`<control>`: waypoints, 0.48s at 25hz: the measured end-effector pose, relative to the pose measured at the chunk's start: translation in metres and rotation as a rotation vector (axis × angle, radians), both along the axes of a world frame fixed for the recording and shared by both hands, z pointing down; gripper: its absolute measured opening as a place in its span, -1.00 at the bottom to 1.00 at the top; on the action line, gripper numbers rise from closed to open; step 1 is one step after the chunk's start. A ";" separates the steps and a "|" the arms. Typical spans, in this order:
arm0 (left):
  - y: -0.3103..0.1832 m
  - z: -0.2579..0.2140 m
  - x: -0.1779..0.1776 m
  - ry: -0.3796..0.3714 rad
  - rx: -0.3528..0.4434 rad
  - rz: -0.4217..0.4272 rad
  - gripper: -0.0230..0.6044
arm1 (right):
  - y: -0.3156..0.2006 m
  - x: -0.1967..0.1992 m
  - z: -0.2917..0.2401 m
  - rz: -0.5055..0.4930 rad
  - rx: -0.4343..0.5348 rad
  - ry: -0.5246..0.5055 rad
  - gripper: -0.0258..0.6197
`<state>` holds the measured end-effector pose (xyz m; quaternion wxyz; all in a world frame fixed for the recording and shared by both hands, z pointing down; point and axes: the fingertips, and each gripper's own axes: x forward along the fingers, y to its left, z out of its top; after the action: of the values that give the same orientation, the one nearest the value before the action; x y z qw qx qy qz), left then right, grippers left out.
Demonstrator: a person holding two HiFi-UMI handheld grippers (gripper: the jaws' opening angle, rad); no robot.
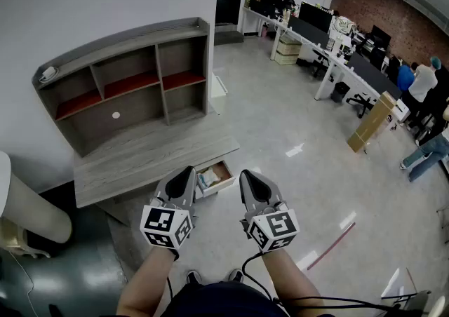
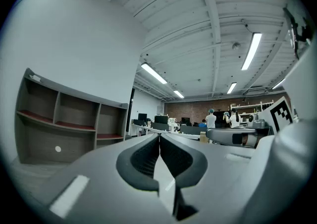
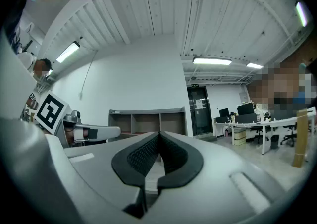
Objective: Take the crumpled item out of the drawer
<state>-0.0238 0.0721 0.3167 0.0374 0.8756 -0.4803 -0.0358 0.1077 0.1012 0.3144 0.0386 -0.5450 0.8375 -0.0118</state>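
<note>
A white crumpled item (image 1: 208,180) lies in the open pale wooden drawer (image 1: 224,170). The grey left gripper (image 1: 184,172) and grey right gripper (image 1: 248,176) flank that drawer, jaws closed, empty.

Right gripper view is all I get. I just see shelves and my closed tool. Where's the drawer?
Observer: The head view shows the drawer pulled open under the front edge of the grey desk, below those shelves.
Operator: Is anything inside it?
Observer: Yes, something pale lies in it. It is too small to tell more.
Operator: Is my other tool holding anything?
Observer: No. The left gripper view shows the left tool with its jaws together and nothing between them.
</note>
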 end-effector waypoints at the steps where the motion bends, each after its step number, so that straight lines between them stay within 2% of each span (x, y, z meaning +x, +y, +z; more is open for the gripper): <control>1: 0.000 0.000 0.002 -0.001 0.000 0.000 -0.91 | 0.000 0.001 0.001 0.000 -0.001 0.001 -0.90; 12: -0.002 0.004 0.027 -0.014 -0.009 -0.031 -0.91 | -0.004 0.031 0.005 -0.021 -0.002 -0.035 -0.90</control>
<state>0.0036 0.0704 0.3210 0.0374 0.8680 -0.4944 -0.0281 0.1387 0.0971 0.3191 0.0527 -0.5357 0.8424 -0.0229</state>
